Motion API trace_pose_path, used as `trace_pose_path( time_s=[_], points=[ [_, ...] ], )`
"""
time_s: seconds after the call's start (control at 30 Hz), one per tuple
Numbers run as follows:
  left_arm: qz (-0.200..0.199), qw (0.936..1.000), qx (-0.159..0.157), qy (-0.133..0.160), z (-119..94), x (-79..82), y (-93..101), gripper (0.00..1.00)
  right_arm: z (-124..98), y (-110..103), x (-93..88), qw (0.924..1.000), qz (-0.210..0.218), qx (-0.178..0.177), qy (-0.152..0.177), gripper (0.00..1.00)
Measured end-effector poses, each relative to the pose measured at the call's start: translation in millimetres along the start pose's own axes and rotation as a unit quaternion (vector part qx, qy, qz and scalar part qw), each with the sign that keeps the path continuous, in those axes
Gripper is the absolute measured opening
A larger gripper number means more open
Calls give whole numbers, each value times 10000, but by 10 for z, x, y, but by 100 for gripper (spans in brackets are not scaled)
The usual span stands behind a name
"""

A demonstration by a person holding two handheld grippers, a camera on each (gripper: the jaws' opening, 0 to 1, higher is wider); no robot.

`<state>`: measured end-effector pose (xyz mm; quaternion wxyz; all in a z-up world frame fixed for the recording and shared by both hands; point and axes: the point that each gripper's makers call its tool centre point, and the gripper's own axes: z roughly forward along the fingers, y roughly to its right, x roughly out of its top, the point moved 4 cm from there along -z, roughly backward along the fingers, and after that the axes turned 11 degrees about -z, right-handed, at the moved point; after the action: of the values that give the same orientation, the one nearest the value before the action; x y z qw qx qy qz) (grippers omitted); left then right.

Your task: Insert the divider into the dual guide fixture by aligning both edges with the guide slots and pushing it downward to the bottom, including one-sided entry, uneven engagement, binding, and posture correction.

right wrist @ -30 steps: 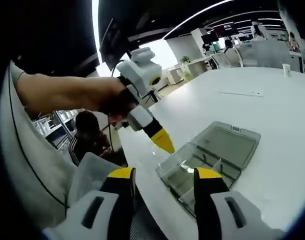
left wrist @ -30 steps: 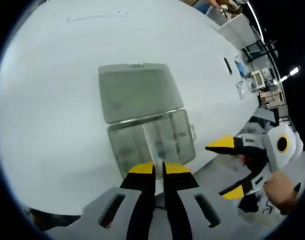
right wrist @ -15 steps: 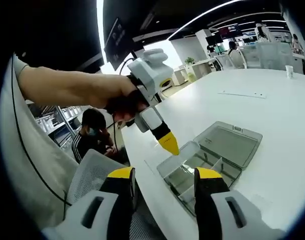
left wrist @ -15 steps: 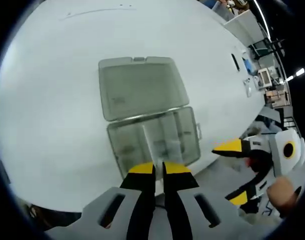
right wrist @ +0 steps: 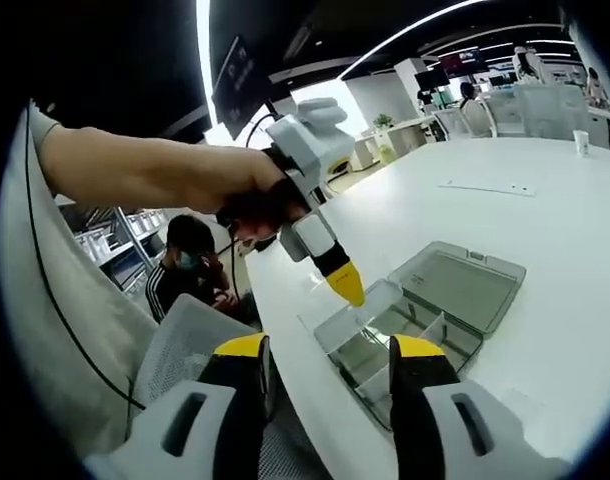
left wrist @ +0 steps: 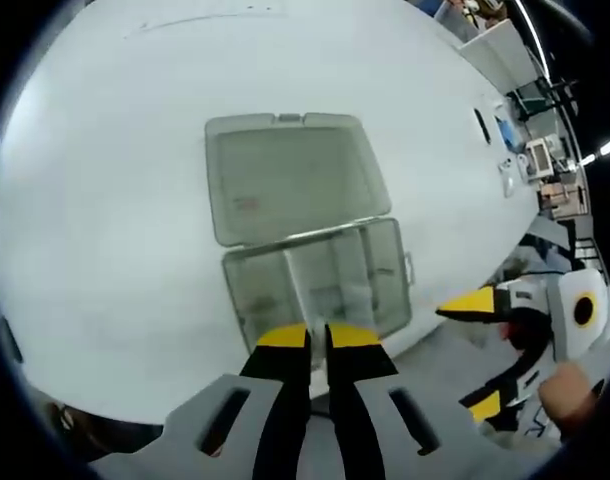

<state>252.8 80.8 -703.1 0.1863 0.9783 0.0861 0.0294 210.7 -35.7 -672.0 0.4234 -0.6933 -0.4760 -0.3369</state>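
the clear compartment box (left wrist: 315, 285) is sitting near the edge of the white counter (left wrist: 105, 200) with its lid (left wrist: 290, 185) folded flat open behind it, which is leaving the tray and its slots reachable from above. the left gripper (left wrist: 317, 340) is hanging over the near edge of that tray with its yellow-tipped fingers (left wrist: 281, 338) pressed nearly together, pinching what looks like a thin clear divider (left wrist: 307, 290) that is reaching down into the middle of the tray; i judge it is being lined up with the guide slots, though how deep it is seated is too blurred to tell. the right gripper (right wrist: 320, 360) is waiting off the counter's edge with its fingers spread wide and gripping nothing, probably ready to correct a tilt. a person's hand (right wrist: 220, 190) is holding the left gripper steeply downward there.
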Motion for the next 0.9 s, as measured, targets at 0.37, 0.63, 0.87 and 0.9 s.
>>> trace_pose_path(
  time_s=[0.37, 0.63, 0.87, 0.9],
  points=[
    [71, 9999, 121, 0, 65, 23, 6, 2, 10, -20, -21, 9999, -113, 51, -62, 48],
    [224, 9994, 274, -17, 105, 23, 11, 2, 17, -15, -35, 9999, -97, 67, -55, 48],
    [265, 9990, 349, -21, 132, 47, -4, 2, 9, 1, -44, 9999, -78, 70, -62, 48],
    [255, 9990, 368, -23, 136, 47, -14, 2, 8, 4, -42, 9999, -68, 72, -56, 48]
  ],
)
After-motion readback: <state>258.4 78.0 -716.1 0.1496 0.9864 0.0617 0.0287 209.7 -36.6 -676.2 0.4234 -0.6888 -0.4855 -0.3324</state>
